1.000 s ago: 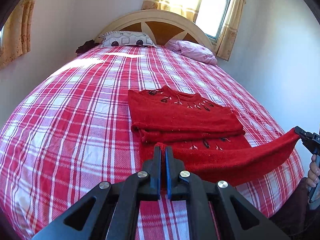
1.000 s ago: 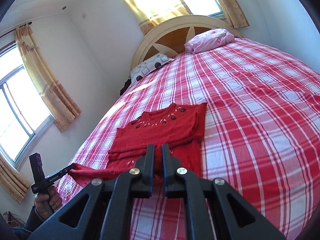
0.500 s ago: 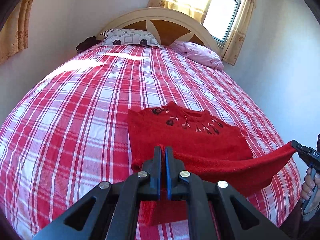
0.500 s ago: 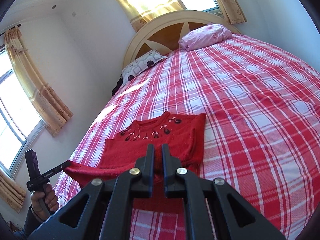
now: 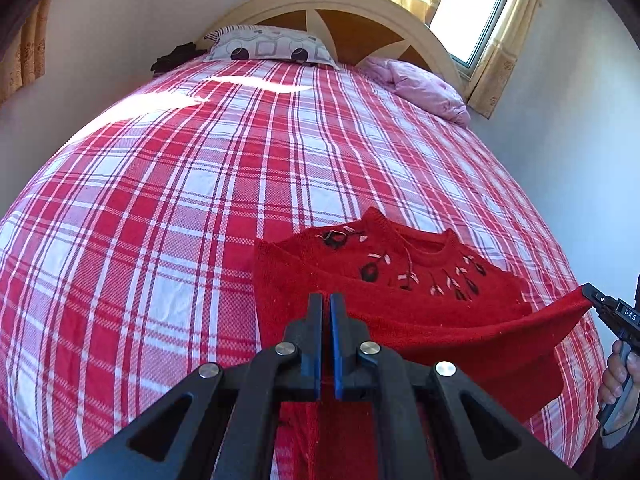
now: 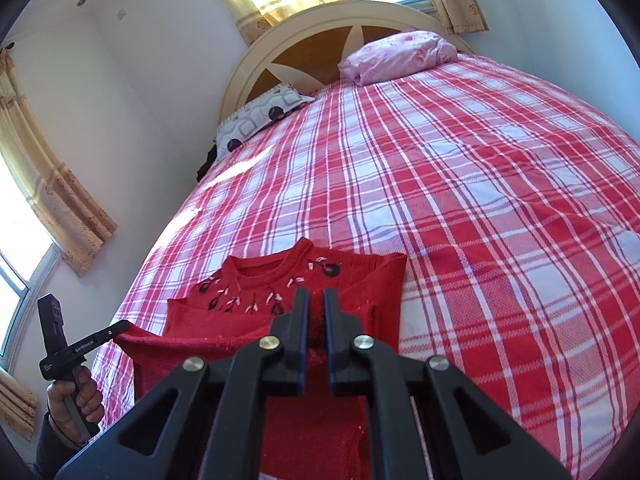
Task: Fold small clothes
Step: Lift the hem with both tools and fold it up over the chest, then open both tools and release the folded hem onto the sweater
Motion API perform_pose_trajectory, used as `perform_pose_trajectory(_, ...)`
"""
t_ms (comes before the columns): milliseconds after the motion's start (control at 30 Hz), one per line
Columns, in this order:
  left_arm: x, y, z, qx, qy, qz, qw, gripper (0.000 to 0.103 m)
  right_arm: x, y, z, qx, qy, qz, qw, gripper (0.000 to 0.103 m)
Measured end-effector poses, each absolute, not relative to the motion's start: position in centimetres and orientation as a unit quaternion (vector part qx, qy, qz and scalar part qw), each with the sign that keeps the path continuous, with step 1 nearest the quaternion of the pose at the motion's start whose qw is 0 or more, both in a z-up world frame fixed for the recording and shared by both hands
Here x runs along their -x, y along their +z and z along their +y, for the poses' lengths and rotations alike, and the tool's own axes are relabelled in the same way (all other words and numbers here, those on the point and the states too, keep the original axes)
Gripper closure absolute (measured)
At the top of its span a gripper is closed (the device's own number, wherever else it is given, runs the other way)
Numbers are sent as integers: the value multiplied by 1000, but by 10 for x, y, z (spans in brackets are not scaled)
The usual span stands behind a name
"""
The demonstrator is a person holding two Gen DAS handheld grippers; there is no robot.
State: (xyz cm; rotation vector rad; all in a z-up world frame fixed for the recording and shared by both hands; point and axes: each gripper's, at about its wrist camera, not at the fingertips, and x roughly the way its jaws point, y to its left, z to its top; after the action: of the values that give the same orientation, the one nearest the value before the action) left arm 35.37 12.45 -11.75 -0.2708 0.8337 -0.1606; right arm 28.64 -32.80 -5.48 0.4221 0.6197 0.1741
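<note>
A small red sweater (image 5: 400, 276) with dark flower embroidery lies on the red plaid bed (image 5: 180, 208), sleeves folded in. My left gripper (image 5: 326, 300) is shut on the left corner of its bottom hem. My right gripper (image 6: 316, 296) is shut on the right corner of the hem; it also shows in the left wrist view (image 5: 592, 300). The hem (image 5: 480, 332) hangs stretched between both grippers, lifted above the sweater's lower body and carried toward the neckline. The sweater also shows in the right wrist view (image 6: 280, 284), and so does the left gripper (image 6: 120, 326).
A patterned pillow (image 5: 268, 46) and a pink bundle (image 5: 420, 84) lie by the curved headboard (image 5: 352, 12) at the far end. Walls and curtained windows flank the bed. The bed's near edge lies below the grippers.
Both grippers have carried the lifted hem forward and up over the sweater toward the neckline; the lower body now lies hidden under the raised fold.
</note>
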Motion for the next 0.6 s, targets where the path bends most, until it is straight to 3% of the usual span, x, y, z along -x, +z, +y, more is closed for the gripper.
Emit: perform_pose_trajectory(600, -427, -156, 126, 122, -51, 438, 889, 100, -398, -113, -338, -201, 53, 389, 897, 93)
